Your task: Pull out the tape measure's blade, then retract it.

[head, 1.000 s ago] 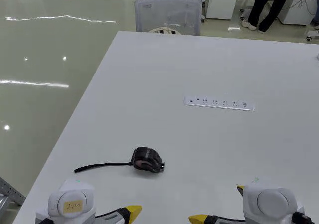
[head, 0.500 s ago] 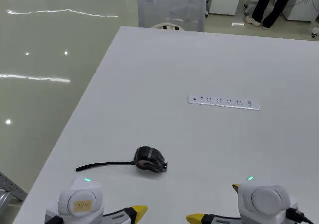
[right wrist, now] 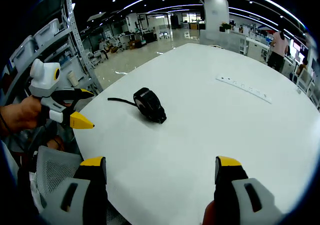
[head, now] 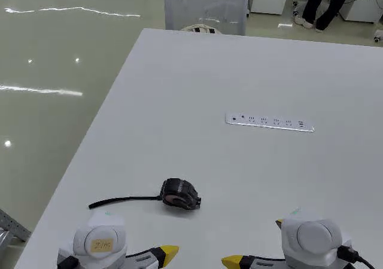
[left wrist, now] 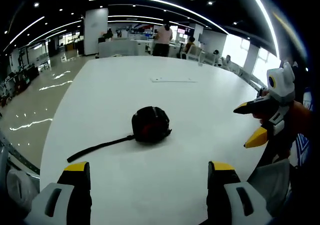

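Observation:
A small black tape measure with a dark red face lies on the white table, its black wrist strap trailing to the left. It sits ahead of my left gripper, whose yellow-tipped jaws stand wide apart with nothing between them; the case lies beyond the tips. My right gripper is open too, the tape measure well ahead and left of centre. In the head view the left gripper and right gripper sit at the near table edge, tips facing each other.
A white power strip lies flat on the table beyond the tape measure. A grey chair stands at the far table edge. The table's left edge drops to a shiny floor. A person's legs stand far back right.
The head camera has shifted slightly. Both grippers have edged a little inward at the near edge. The tape measure has not moved.

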`<action>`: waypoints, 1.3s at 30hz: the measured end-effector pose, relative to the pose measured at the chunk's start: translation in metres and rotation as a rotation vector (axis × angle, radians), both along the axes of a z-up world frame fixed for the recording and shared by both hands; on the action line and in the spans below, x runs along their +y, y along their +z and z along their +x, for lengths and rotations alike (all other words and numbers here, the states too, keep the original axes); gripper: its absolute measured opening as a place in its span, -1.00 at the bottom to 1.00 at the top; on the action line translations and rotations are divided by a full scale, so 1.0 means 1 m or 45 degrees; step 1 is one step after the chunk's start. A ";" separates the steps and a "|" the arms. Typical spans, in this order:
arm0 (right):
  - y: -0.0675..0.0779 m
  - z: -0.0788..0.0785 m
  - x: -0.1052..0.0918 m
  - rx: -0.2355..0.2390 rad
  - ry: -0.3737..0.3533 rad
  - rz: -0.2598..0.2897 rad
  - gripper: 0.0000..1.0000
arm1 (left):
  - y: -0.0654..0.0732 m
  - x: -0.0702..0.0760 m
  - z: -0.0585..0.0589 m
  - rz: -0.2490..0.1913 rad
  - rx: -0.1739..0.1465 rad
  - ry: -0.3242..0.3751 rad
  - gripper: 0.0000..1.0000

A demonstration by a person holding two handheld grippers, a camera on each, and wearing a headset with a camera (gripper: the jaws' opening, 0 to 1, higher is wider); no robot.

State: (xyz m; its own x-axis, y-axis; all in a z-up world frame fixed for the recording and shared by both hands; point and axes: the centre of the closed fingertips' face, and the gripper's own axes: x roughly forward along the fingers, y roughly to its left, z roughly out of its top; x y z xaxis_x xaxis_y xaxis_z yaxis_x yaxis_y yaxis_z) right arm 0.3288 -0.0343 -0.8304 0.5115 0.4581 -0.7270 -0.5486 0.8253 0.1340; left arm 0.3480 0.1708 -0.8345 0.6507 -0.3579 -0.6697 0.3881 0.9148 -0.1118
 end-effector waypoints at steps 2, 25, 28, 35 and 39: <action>-0.001 0.002 0.002 0.001 0.002 -0.001 0.84 | -0.001 0.000 0.002 0.001 0.003 -0.002 0.88; -0.020 0.027 0.007 0.029 0.039 -0.028 0.81 | -0.015 -0.007 0.034 0.022 0.007 -0.094 0.84; -0.024 0.031 0.009 0.034 0.048 -0.033 0.81 | -0.018 -0.007 0.037 0.024 0.012 -0.100 0.84; -0.030 0.041 0.011 0.043 0.062 -0.038 0.81 | -0.025 -0.009 0.046 0.027 0.023 -0.115 0.83; -0.034 0.045 0.012 0.048 0.073 -0.042 0.81 | -0.028 -0.011 0.051 0.030 0.026 -0.123 0.82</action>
State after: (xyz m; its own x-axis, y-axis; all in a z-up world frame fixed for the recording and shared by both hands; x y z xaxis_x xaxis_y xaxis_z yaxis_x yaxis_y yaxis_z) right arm 0.3736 -0.0221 -0.8643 0.4571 0.4615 -0.7603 -0.5904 0.7968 0.1287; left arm 0.3986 0.1601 -0.8629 0.6000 -0.4022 -0.6915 0.4722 0.8758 -0.0997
